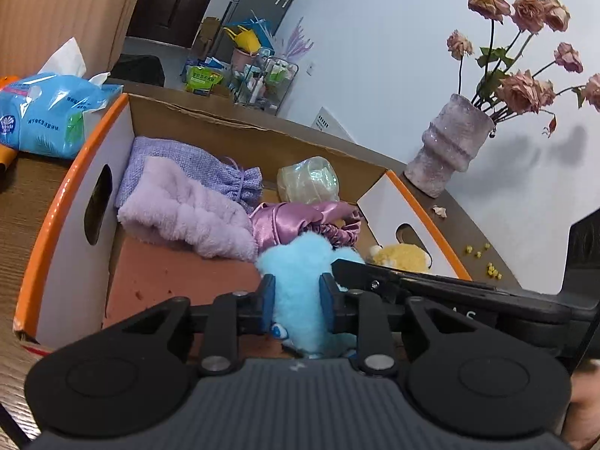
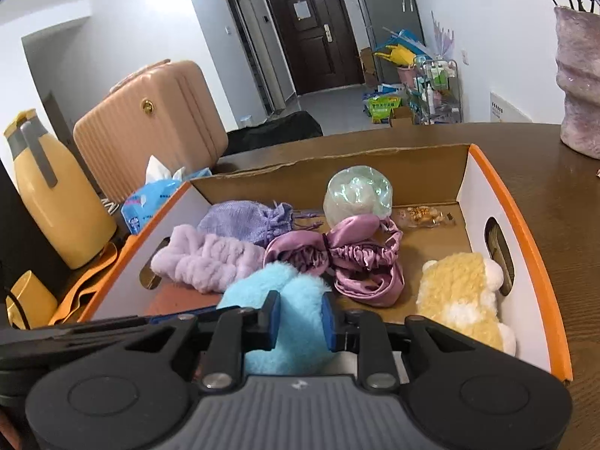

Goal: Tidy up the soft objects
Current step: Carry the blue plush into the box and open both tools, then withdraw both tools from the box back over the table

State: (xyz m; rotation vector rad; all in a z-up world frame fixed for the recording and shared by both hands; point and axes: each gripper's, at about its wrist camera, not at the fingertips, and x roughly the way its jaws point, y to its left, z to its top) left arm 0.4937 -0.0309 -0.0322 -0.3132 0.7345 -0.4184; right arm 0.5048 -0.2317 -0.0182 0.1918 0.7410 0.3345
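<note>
Both grippers are clamped on the same blue fluffy toy [image 1: 300, 262], one from each side: the left gripper [image 1: 296, 300] has its blue pads pressed into the fur, and the right gripper [image 2: 300, 318] squeezes it in the same way. No earlier moment is given to compare. The toy hangs over the near end of the cardboard box [image 2: 525, 232], an open carton with orange rims and white side walls with cut-out handles.

Taking the box as the landmark: inside it, along its left wall, lies a fluffy lilac headband [image 2: 210, 258], with a knitted purple pouch [image 2: 251, 221] just behind it toward the back wall. In the middle sits a purple satin scrunchie bundle [image 2: 352, 262], touching the headband's end. Behind that, near the back wall, stands a clear rounded wrapped item [image 2: 356, 195]. Against the right wall lies a yellow woolly toy [image 2: 465, 300]. Outside the box, beyond its left wall, sit a blue tissue pack [image 1: 48, 112], a pink ribbed case [image 2: 150, 127] and a yellow jug [image 2: 56, 195]. Beyond its right wall stands a vase [image 1: 446, 150] of dried roses [image 1: 525, 86] on the wooden table [image 2: 562, 187]
</note>
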